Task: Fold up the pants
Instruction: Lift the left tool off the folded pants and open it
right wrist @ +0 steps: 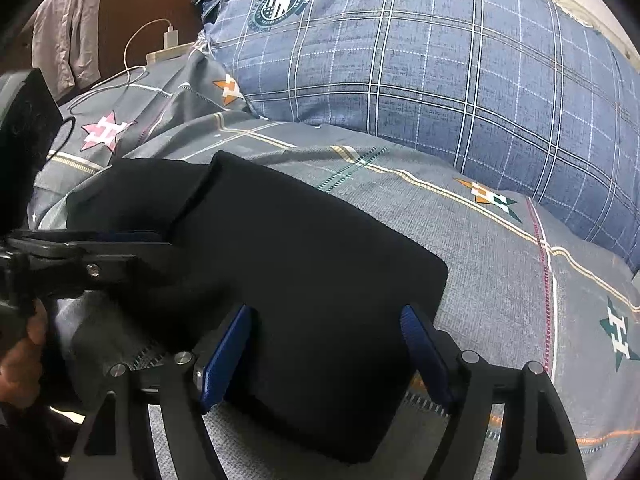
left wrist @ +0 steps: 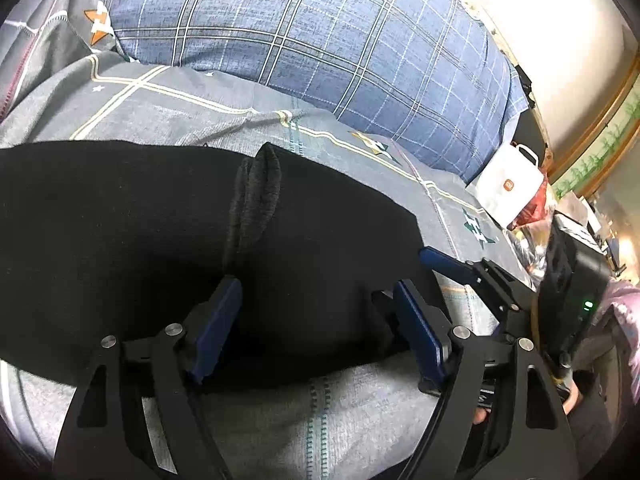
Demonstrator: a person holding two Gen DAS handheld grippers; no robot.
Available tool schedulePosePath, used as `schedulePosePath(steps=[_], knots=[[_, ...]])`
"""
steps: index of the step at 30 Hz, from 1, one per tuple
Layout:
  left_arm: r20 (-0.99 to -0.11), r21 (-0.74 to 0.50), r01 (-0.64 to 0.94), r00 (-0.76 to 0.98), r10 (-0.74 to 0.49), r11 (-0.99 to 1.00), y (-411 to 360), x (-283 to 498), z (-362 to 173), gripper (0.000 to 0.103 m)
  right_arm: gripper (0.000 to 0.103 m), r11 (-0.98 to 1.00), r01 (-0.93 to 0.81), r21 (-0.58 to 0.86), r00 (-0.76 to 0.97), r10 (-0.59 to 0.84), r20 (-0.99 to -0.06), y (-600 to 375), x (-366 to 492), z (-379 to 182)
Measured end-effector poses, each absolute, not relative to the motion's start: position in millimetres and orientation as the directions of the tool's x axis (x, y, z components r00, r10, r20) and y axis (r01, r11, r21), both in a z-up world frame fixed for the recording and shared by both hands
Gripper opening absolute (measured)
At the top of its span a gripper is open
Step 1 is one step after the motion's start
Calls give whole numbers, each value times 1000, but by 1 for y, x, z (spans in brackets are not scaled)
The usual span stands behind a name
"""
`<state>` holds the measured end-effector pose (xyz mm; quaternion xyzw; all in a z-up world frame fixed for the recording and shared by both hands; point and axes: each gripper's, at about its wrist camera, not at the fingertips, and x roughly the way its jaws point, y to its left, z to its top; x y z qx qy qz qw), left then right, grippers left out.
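Black folded pants (right wrist: 304, 280) lie flat on grey patterned bedsheet (right wrist: 500, 280), near blue plaid pillow (right wrist: 440, 72). Left gripper (left wrist: 316, 300) and right gripper (right wrist: 326, 324): both spread wide over the fabric, gripping nothing.

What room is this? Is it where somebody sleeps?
Most likely a bedroom. The black pants lie on a bed's grey patterned sheet, a big blue plaid pillow sits behind, and a phone charger is nearby.

A grey patterned bedsheet (right wrist: 500, 264) covers the bed; a blue plaid pillow (right wrist: 440, 80) lies against a pale wall (left wrist: 560, 20).
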<state>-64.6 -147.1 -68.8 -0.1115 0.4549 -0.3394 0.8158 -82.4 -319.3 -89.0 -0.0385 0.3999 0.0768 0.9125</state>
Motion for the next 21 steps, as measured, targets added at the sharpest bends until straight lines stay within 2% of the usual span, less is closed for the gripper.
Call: schedulePosePath(steps=[4,10,15,17,21], knots=[[-591,-578,414,382,-710,704,-114,-75,-44,79,76,987,-158,-8,674,102,-732,-319,-83,-89],[-557,-574,331,512,-654,749,-38,-84,0,79,77,992,-122,-24,667,64,-743,-314,-80,-89],[-571,-560,294,540,-618,775,-10,-89,-7,79,79,995,-100,-16,665,54,-745,-315,-79,-90],[-570,-605,265,513,-641,750,-5,-90,-20,79,79,995,-97,-19,669,51,-742,-314,-80,-90],[-549,-620,278,515,-658,734,-9,-94,-19,79,79,994,-104,-16,676,58,-734,-315,-81,-90]])
